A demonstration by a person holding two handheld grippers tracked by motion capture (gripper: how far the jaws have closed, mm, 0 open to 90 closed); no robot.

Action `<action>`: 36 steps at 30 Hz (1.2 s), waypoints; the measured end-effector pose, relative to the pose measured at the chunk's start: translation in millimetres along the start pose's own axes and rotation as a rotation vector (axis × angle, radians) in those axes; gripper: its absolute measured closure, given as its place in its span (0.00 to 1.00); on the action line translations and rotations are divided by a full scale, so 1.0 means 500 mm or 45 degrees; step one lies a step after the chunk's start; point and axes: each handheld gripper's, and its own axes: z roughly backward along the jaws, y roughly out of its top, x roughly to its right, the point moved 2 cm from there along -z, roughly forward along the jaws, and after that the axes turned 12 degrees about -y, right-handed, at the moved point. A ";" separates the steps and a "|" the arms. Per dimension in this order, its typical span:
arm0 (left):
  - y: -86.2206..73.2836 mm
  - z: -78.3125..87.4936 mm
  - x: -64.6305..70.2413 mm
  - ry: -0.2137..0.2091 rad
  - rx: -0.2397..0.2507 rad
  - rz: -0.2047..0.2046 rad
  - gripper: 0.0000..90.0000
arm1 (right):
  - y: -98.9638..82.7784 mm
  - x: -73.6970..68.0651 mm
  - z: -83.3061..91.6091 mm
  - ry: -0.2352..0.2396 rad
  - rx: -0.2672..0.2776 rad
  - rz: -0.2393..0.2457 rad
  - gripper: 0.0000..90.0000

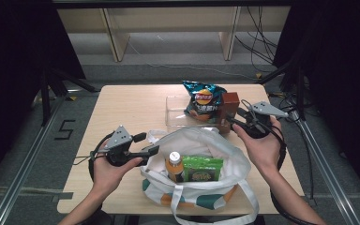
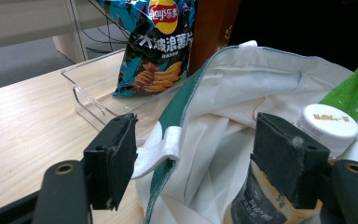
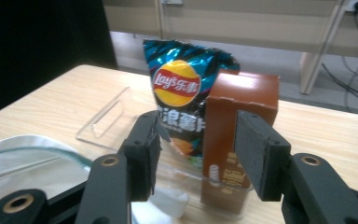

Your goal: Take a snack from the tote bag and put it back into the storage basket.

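The brown carton [image 3: 239, 140] stands upright in the clear plastic tray [image 1: 174, 112] at the far side of the wooden table [image 1: 122, 108], just beside the Lay's chip bag [image 3: 182, 100], which leans upright in the same tray. The right gripper [image 3: 196, 149] is at the carton, its jaws to either side of the carton's front edge. The jaws stand apart with a gap visible at the left jaw, and no pad presses on the carton. In the high view, the right gripper [image 1: 243, 123] sits at the carton's near right side, held in the person's right hand [image 1: 262, 145].

Near the table's front edge lies the white tote bag [image 1: 201, 183] with green and orange trim, its mouth open upward. Inside it are an upright bottle with a white cap [image 2: 328, 123] and a green packet [image 1: 202, 168] beside it.

The left gripper [image 1: 150, 143] is at the tote's left rim. In the left gripper view its jaws stand wide apart; the tote's rim and white handle strap [image 2: 161, 147] lie between them, the strap touching the left jaw, with no clamping on the fabric.
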 end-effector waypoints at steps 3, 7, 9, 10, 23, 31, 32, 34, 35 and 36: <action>0.000 -0.001 0.000 0.000 -0.003 -0.003 0.33 | -0.009 0.001 0.008 0.045 -0.011 0.017 0.60; 0.000 -0.001 0.000 -0.003 -0.003 -0.002 0.33 | -0.019 -0.001 0.022 0.110 -0.051 0.043 0.62; 0.000 -0.002 0.000 -0.002 -0.004 -0.002 0.33 | -0.026 -0.001 0.025 0.135 -0.044 0.048 0.62; -0.001 -0.002 0.000 -0.002 -0.005 0.000 0.33 | -0.029 -0.001 0.028 0.158 -0.044 0.052 0.63; -0.005 -0.002 -0.007 -0.004 0.000 0.028 0.33 | -0.071 0.016 0.072 0.329 -0.116 0.120 0.67; -0.001 -0.003 -0.006 -0.005 0.005 0.016 0.33 | -0.083 0.009 0.080 0.381 -0.146 0.118 0.68; 0.000 -0.003 -0.005 -0.005 0.007 0.019 0.33 | -0.082 0.005 0.080 0.384 -0.148 0.100 0.68; 0.001 -0.004 -0.005 -0.010 0.005 0.011 0.33 | -0.081 -0.001 0.081 0.407 -0.136 0.117 0.67; 0.002 -0.005 -0.006 -0.010 0.006 0.012 0.33 | -0.082 -0.003 0.083 0.422 -0.150 0.117 0.67; 0.002 -0.005 -0.006 -0.011 0.007 0.010 0.33 | -0.082 -0.003 0.084 0.424 -0.145 0.132 0.67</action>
